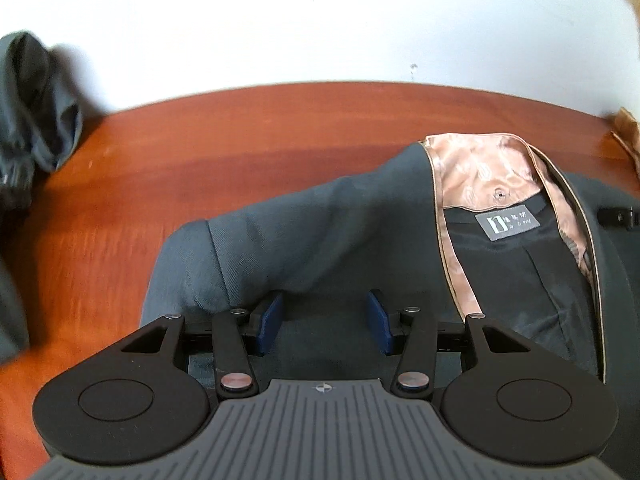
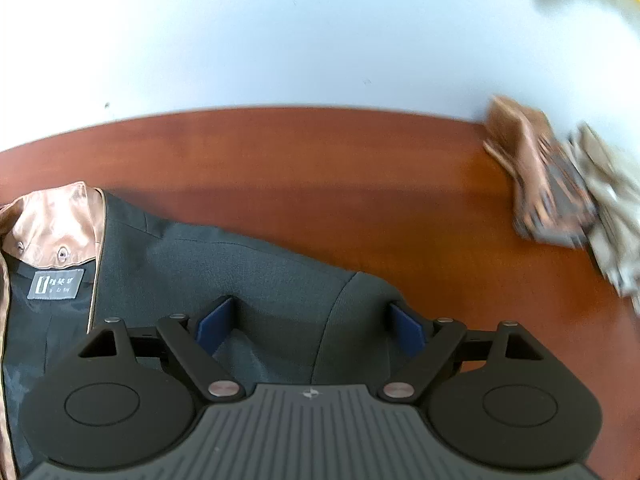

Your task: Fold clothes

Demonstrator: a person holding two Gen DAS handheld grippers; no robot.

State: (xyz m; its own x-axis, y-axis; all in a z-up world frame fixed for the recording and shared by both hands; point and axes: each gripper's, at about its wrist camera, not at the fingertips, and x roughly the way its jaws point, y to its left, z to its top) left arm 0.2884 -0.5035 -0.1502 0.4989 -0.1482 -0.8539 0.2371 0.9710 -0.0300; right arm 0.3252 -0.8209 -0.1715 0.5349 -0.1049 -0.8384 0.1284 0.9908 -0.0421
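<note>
A dark grey jacket [image 1: 304, 232] with a shiny copper collar lining [image 1: 484, 172] and a grey neck label [image 1: 507, 224] lies on the reddish wooden table [image 1: 240, 136]. My left gripper [image 1: 325, 322] is open just above the jacket's left shoulder, with the cloth between its blue pads [image 1: 272, 322]. The same jacket [image 2: 240, 276] shows in the right wrist view, collar [image 2: 56, 220] at the left. My right gripper [image 2: 312, 330] is wide open over the right shoulder seam, blue pads [image 2: 214, 328] on either side of the cloth.
A dark grey garment [image 1: 32, 120] is heaped at the table's far left. A brown patterned cloth [image 2: 548, 188] and a beige one [image 2: 616, 208] lie at the far right. A white wall [image 2: 280, 40] stands behind the table's far edge.
</note>
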